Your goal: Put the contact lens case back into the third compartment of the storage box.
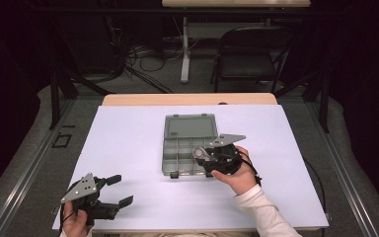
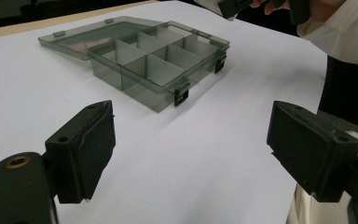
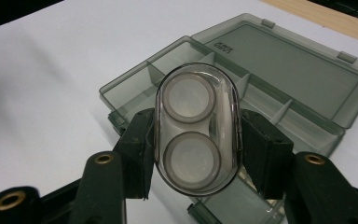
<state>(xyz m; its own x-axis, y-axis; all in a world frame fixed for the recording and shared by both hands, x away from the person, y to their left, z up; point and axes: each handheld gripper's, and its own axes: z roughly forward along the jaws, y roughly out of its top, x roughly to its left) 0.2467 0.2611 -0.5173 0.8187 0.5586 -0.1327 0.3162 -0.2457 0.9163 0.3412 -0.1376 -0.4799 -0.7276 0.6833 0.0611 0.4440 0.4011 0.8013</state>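
A smoky grey compartment box (image 1: 185, 157) (image 2: 158, 63) (image 3: 279, 88) lies open mid-table, its lid (image 1: 190, 127) folded flat behind it. My right gripper (image 1: 201, 154) (image 3: 196, 140) hovers over the box's right front part, shut on a clear oval case (image 3: 196, 128) (image 1: 201, 153) with two round wells. My left gripper (image 1: 119, 190) (image 2: 191, 154) rests near the table's front left corner, open, with nothing between its pads (image 2: 95, 147).
A white sheet (image 1: 128, 148) covers the wooden table (image 1: 187, 98). Beyond its far edge stand a black folding chair (image 1: 251, 54), a table leg (image 1: 185, 49) and floor cables. Black latches (image 2: 182, 95) sit on the box's front wall.
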